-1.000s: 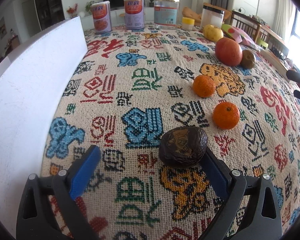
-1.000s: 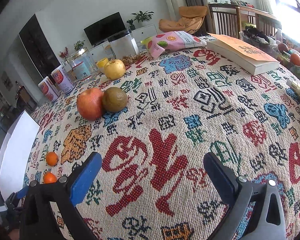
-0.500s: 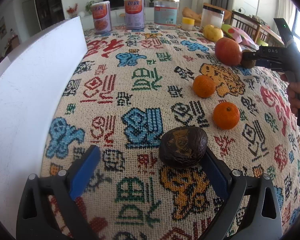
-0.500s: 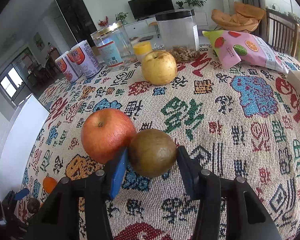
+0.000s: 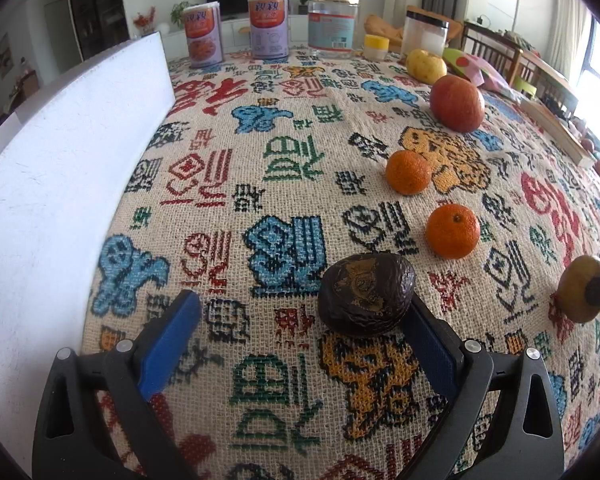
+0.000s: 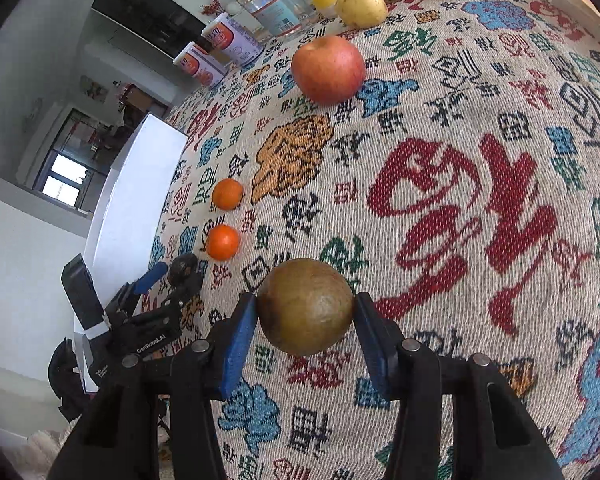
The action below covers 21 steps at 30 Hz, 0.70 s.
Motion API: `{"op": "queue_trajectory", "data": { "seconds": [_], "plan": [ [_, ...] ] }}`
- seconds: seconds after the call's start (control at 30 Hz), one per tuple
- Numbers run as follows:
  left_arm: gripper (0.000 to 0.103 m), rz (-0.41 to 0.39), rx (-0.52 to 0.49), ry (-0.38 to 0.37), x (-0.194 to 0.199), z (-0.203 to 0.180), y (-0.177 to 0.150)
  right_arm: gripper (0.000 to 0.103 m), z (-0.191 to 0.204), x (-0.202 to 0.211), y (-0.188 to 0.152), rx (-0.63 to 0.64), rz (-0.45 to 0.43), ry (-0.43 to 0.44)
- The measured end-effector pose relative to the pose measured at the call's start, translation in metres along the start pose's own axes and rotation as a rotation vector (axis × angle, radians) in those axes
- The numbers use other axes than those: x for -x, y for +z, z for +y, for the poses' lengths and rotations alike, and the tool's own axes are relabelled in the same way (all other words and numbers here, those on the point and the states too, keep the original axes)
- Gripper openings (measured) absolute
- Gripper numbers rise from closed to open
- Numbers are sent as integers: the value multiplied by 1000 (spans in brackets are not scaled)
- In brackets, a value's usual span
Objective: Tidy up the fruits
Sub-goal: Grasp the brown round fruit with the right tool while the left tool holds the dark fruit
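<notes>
The right hand-held gripper [image 6: 305,312] has just closed on the brownish-green fruit [image 6: 305,306] and carried it from beside the red apple [image 6: 328,69] toward the mandarin row; the left hand-held gripper [image 5: 300,332] stays wide beside the dark avocado [image 5: 366,294].

My blue pads [image 6: 242,344] flank an olive-brown fruit [image 6: 306,312]; beyond it sit two orange tangerines [image 6: 223,242], a red apple [image 6: 328,69], a yellow pear [image 6: 361,7], all on beige cloth [image 6: 460,184] woven with red, blue, green, black glyphs

Two oranges [image 5: 452,231] [image 5: 408,172] between avocado [image 5: 366,294] and apple [image 5: 456,103]; pear [image 5: 425,65] behind.
</notes>
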<state>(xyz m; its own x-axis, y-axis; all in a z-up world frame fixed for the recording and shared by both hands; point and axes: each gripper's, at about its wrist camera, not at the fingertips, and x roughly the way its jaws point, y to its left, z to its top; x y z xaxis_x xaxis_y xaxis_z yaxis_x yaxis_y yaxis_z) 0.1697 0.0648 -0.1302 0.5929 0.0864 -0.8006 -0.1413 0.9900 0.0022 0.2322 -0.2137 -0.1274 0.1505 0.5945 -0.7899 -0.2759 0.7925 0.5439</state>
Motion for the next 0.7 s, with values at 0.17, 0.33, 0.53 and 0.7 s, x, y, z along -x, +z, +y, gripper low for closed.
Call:
{"op": "queue_trajectory", "data": {
  "seconds": [0.17, 0.33, 0.53, 0.7],
  "plan": [
    [99, 0, 0, 0, 0, 0, 0, 51, 5, -2, -37, -3, -68, 6],
    [99, 0, 0, -1, 0, 0, 0, 51, -9, 11, -40, -78, -180, 23],
    [99, 0, 1, -1, 0, 0, 0, 51, -7, 24, -38, -102, -232, 17],
    [99, 0, 1, -1, 0, 0, 0, 51, -10, 42, -40, -113, -297, 14]
  ]
}}
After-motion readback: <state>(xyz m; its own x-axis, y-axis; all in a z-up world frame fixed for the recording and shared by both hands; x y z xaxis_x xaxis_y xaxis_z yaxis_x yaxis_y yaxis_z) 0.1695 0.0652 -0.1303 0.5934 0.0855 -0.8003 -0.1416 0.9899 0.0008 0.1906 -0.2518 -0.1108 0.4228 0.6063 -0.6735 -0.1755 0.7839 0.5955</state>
